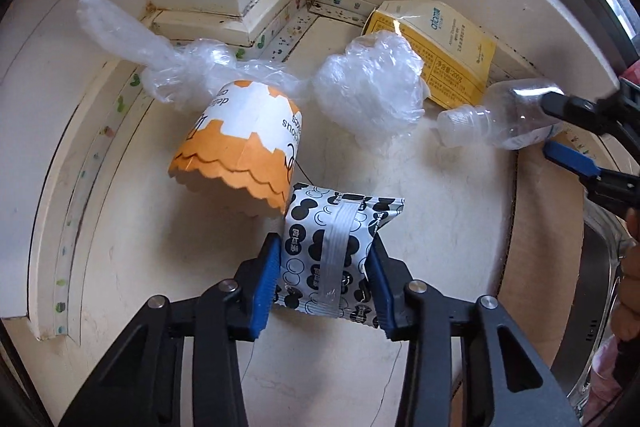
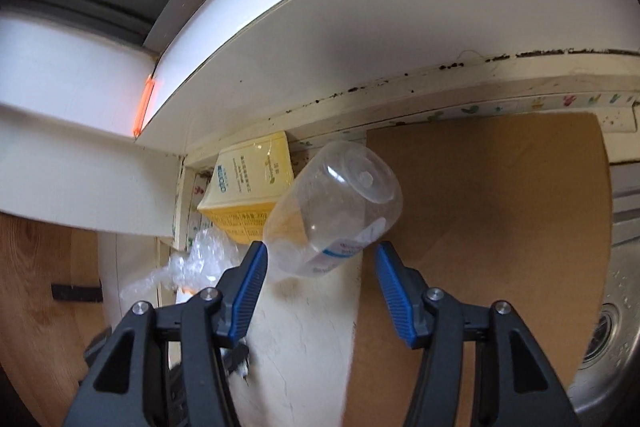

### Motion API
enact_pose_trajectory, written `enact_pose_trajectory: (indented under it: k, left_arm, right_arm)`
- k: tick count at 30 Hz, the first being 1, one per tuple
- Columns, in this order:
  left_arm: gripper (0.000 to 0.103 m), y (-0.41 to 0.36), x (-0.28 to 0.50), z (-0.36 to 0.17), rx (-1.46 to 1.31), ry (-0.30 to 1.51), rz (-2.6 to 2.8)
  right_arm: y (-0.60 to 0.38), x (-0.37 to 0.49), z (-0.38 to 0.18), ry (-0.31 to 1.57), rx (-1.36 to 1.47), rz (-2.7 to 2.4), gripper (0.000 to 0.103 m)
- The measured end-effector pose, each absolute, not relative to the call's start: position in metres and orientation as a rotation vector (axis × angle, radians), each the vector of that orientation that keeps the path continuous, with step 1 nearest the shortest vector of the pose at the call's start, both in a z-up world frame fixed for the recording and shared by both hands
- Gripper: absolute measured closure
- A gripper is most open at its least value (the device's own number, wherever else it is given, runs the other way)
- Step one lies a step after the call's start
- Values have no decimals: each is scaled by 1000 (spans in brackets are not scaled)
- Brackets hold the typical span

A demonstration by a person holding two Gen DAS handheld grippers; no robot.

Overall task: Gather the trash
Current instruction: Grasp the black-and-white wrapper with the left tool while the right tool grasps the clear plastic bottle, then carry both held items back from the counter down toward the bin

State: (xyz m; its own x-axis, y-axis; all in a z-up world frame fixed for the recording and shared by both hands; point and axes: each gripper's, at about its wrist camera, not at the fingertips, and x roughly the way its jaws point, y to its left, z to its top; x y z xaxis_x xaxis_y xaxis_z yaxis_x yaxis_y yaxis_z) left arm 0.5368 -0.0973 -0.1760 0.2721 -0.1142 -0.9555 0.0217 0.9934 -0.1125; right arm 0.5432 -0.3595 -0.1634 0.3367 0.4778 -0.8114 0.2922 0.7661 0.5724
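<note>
Clamping the spotted wrapper [image 1: 326,259], left tool [image 1: 325,281]; right tool [image 2: 320,291] spread around the bottle [image 2: 332,215].

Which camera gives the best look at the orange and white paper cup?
The left wrist view: the orange and white paper cup lies on its side, fully visible beyond the black-and-white snack packet. The right wrist view shows at most an unidentifiable orange sliver.
</note>
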Motion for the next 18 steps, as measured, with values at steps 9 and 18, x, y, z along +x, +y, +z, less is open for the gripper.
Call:
enact_pose_trajectory:
  k: [9, 18]
  left_arm:
    - [67, -87, 500, -134, -90, 1186, -79]
    - [67, -69, 472, -84, -48, 1071, -44]
  right_arm:
    - [-345, 553, -175, 1199, 760, 28, 42]
    - [-328, 562, -184, 1207, 727, -18, 43]
